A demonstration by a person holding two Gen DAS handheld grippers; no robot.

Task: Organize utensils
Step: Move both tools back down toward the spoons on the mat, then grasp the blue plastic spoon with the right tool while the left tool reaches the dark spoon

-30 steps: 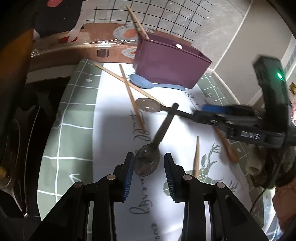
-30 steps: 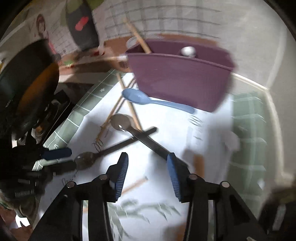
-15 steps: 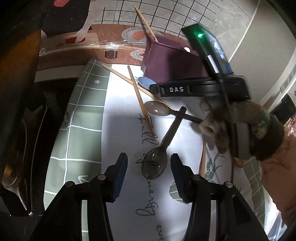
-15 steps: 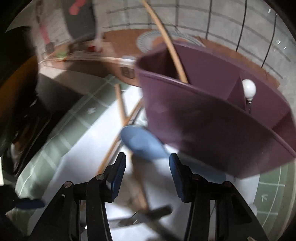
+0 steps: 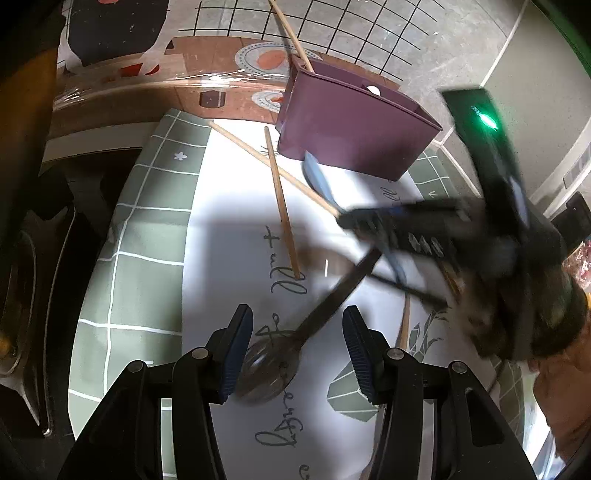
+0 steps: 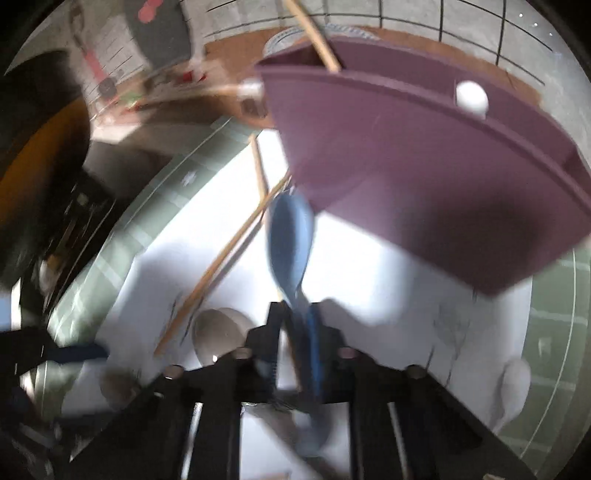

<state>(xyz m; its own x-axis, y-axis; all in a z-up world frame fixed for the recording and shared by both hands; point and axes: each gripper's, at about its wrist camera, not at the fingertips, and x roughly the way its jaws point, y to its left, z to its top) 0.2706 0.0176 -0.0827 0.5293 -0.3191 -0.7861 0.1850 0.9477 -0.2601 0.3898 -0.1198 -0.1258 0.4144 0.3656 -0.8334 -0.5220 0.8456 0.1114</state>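
Note:
My right gripper (image 6: pixel 293 325) is shut on the handle of a blue spoon (image 6: pixel 290 240), bowl pointing forward, lifted off the mat just in front of the purple holder (image 6: pixel 424 177). In the left wrist view the same gripper (image 5: pixel 373 218) holds the blue spoon (image 5: pixel 317 177) near the holder (image 5: pixel 354 133). My left gripper (image 5: pixel 295 347) is open, its jaws on either side of a dark spoon (image 5: pixel 269 369) that lies on the white mat. A second dark spoon (image 6: pixel 218 328) lies nearby. A chopstick (image 5: pixel 291 33) and a white-tipped utensil (image 6: pixel 471 96) stand in the holder.
Two wooden chopsticks (image 5: pixel 282 206) lie crossed on the mat left of the holder. Another wooden stick (image 5: pixel 406 321) lies right of the dark spoon. A green checked cloth (image 5: pixel 140 236) borders the mat. A dark stove area (image 5: pixel 33 258) lies to the left.
My right gripper closed on the blue spoon and lifted it, turning it to point toward the holder. My left gripper moved forward, its jaws now around the dark spoon's bowl.

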